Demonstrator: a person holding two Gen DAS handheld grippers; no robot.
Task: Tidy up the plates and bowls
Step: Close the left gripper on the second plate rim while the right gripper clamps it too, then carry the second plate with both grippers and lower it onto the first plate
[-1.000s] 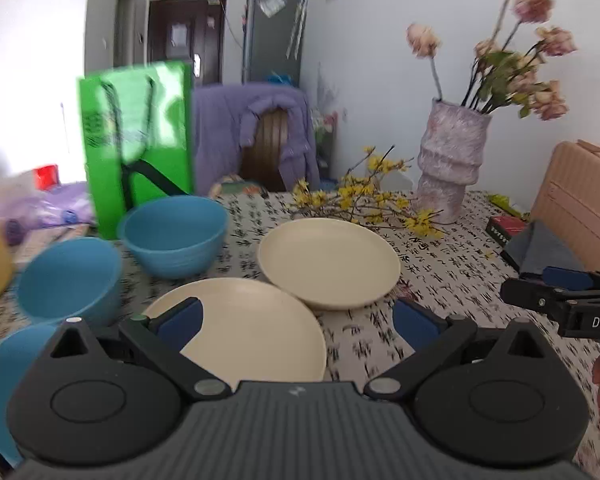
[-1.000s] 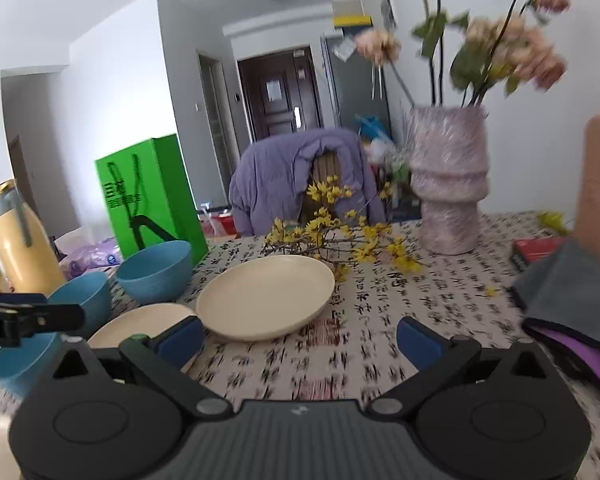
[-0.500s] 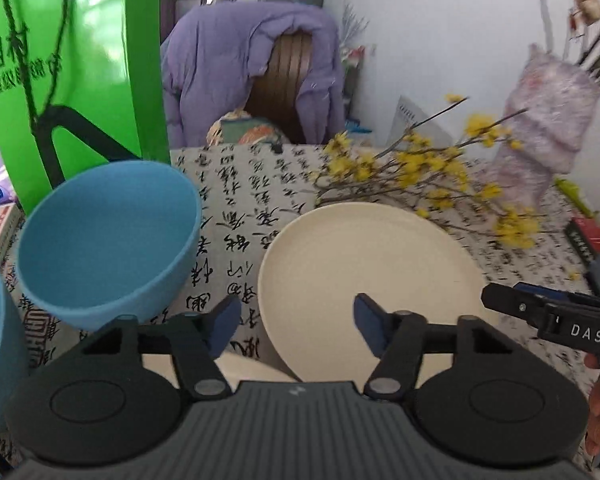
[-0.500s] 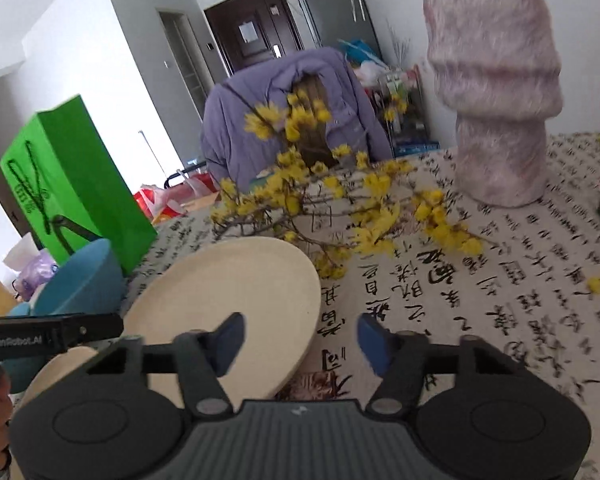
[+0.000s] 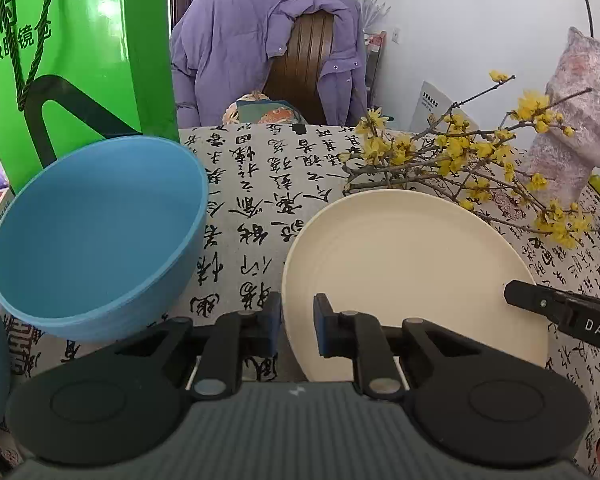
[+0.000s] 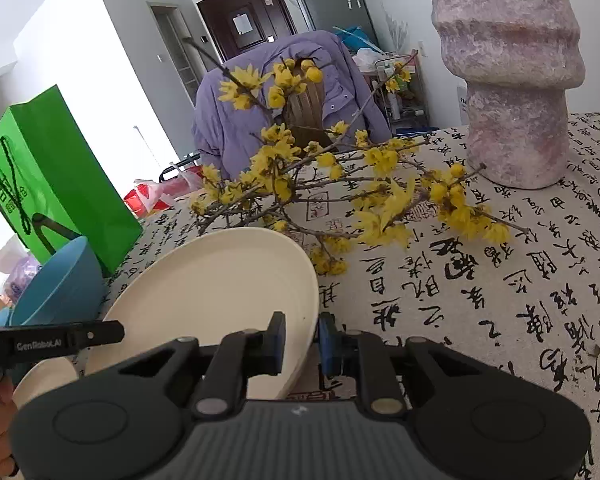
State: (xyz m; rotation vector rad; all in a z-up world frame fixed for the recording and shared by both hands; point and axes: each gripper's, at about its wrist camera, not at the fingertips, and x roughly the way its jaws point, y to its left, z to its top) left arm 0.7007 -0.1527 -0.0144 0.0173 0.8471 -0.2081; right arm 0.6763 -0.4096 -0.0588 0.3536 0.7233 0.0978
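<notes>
Matt cream plate (image 5: 404,276), smooth, looks like plastic. Blue bowl (image 5: 96,236), the same dull finish. Glossy green paper bag (image 5: 72,60) with a cord handle. Printed cloth (image 6: 480,280) over the table. Rough, mottled pink vase (image 6: 512,80). Puffy purple jacket (image 5: 240,60) on a wooden chair (image 5: 304,56).

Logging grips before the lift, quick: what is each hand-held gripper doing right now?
Left hand-held gripper: has just been closing, now shut on the cream plate at its left rim.
Right hand-held gripper: has just been closing, shut on that plate's right rim.
</notes>
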